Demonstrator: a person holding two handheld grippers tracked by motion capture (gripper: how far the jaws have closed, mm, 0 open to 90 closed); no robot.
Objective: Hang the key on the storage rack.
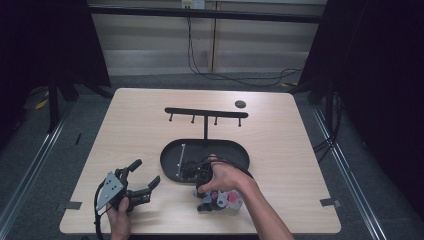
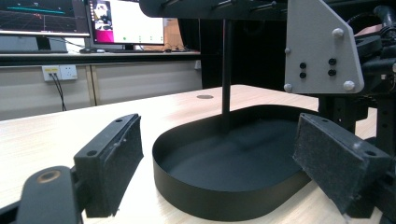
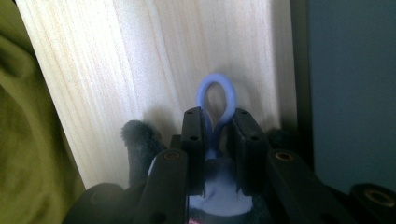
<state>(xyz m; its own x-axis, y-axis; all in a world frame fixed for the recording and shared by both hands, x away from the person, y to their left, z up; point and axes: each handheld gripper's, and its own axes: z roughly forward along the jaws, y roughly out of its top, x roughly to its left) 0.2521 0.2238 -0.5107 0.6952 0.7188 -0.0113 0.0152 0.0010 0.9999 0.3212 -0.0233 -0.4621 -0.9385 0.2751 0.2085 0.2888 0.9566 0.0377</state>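
Jaws of the right gripper (image 3: 217,135) are clamped on a blue loop (image 3: 216,95), low in the frame; the left gripper (image 2: 219,161) stands wide apart before the black oval tray (image 2: 224,186).

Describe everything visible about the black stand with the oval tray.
The black stand looks like matte metal: an oval tray with a low upright wall, a thin post rising from its far side, and a horizontal bar on top with four small pegs hanging beneath. It stands upright mid-table on the pale wooden table. The right tongs sit at the tray's near rim; a thin pale rod lies inside.
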